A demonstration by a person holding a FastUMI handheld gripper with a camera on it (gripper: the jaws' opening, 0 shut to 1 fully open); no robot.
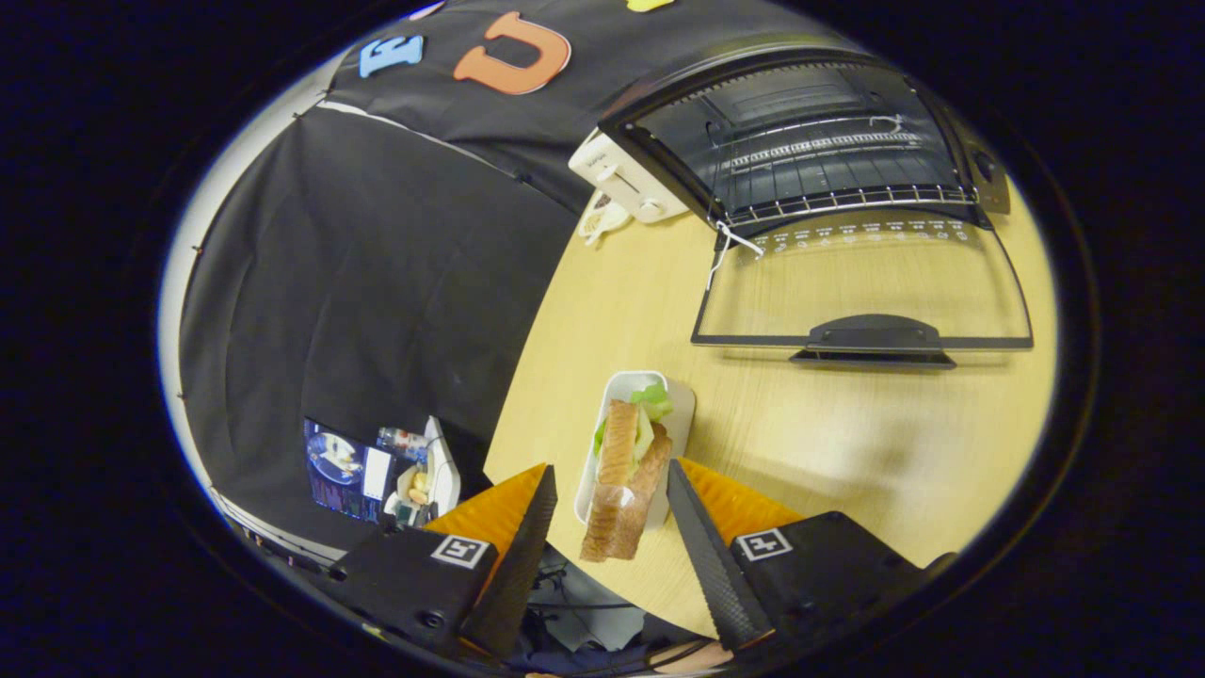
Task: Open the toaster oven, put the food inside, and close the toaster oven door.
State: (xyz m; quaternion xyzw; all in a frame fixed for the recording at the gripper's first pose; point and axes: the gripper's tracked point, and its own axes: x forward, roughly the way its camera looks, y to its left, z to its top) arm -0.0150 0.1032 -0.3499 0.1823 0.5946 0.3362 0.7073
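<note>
A staged recording booth, not a real kitchen: black cloth walls point(377, 273) enclose a pale wooden table point(847, 443) with kitchen appliances, an open toaster oven point(810, 160) and a white toaster point(626, 179). A lit screen point(346, 471) sits beyond the table's edge.

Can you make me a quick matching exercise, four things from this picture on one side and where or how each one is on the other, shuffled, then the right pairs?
Things:
1. oven door
2. sandwich
3. toaster
4. claw

States or places:
A. open, one finger on each side of the sandwich
B. folded down flat over the table
C. on a white tray, between the fingers
D. beside the oven, against the booth wall

Pairs: 1-B, 2-C, 3-D, 4-A
</note>
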